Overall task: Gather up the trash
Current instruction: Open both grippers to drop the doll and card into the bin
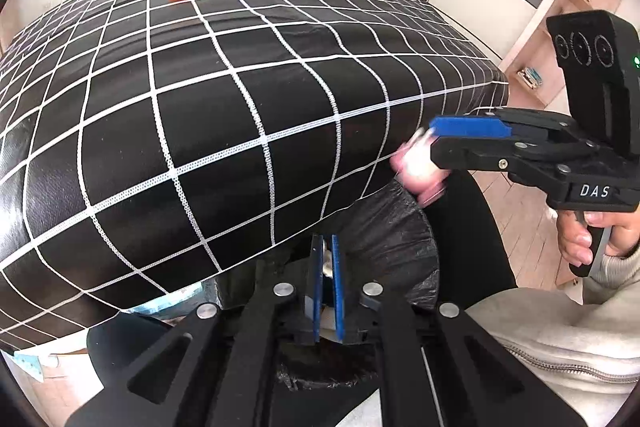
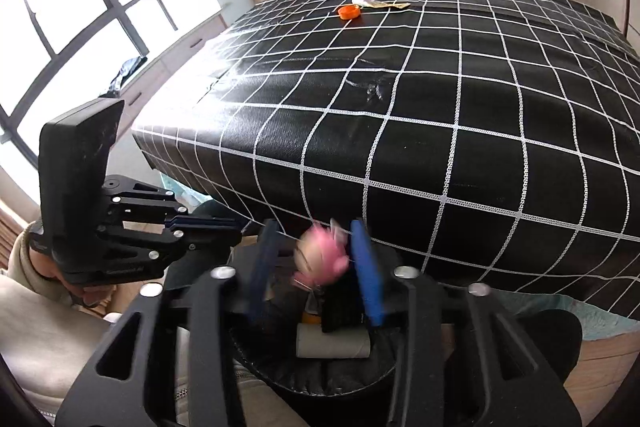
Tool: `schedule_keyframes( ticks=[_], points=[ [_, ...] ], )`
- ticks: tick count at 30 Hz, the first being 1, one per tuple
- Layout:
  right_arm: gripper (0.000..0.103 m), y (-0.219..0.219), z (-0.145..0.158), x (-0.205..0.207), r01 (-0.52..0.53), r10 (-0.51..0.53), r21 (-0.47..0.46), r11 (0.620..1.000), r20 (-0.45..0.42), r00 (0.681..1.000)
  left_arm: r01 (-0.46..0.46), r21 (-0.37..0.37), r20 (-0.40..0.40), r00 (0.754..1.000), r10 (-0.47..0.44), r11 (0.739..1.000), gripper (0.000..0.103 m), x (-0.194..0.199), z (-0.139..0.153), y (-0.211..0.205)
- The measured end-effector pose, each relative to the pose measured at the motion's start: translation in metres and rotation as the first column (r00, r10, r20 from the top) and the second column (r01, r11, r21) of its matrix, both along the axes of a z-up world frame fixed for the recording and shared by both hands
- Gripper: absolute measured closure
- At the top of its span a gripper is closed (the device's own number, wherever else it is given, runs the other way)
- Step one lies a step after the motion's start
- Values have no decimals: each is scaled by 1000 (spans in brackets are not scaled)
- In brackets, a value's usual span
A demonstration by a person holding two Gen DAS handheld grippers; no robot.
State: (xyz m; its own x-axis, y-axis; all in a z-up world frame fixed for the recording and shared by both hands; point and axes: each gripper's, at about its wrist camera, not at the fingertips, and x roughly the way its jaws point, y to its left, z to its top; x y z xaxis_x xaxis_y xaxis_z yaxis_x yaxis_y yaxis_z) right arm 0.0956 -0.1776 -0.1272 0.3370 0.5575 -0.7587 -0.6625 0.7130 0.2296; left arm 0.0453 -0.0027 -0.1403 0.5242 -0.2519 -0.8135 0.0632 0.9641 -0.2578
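Right gripper (image 2: 316, 263) jaws spread wide, blurred pink wrapper (image 2: 320, 259) loose between them, no pad contact visible — above the black-lined bin (image 2: 320, 375) at 6 o'clock. Left gripper (image 1: 327, 279) nearly closed; grip unclear. Orange cap (image 2: 349, 11) and a wrapper (image 2: 380, 3) on checked table (image 2: 460, 99), 12 o'clock.

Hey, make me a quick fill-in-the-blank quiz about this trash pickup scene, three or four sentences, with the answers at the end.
1. The bottle cap left on the grid-pattern cloth is colored ____.
2. The blurred item between the right claw's fingers is mostly ____.
3. The trash bin below the right claw is lined with a ____ bag.
4. A cardboard ____ lies inside the bin.

Missing words: orange; pink; black; tube
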Motion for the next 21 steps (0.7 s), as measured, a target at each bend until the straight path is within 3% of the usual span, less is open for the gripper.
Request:
schedule_keyframes(
  ticks=[2, 4, 6, 21],
  points=[
    [46, -1, 2, 1, 10, -10, 6, 1000, 7, 1000, 16, 2, 5, 1000, -16, 1000, 97, 1, 3, -3],
    [46, -2, 3, 2, 14, -14, 8, 1000, 6, 1000, 25, 17, 5, 1000, -25, 1000, 84, 2, 4, -6],
    [46, -1, 3, 2, 15, -15, 9, 1000, 5, 1000, 24, 36, 14, 1000, -24, 999, 37, 1, 6, -8],
    [46, -1, 17, 1, 4, -5, 24, 1000, 37, 999, 10, 32, 97, 995, -13, 999, 35, -4, 30, 1]
  ],
)
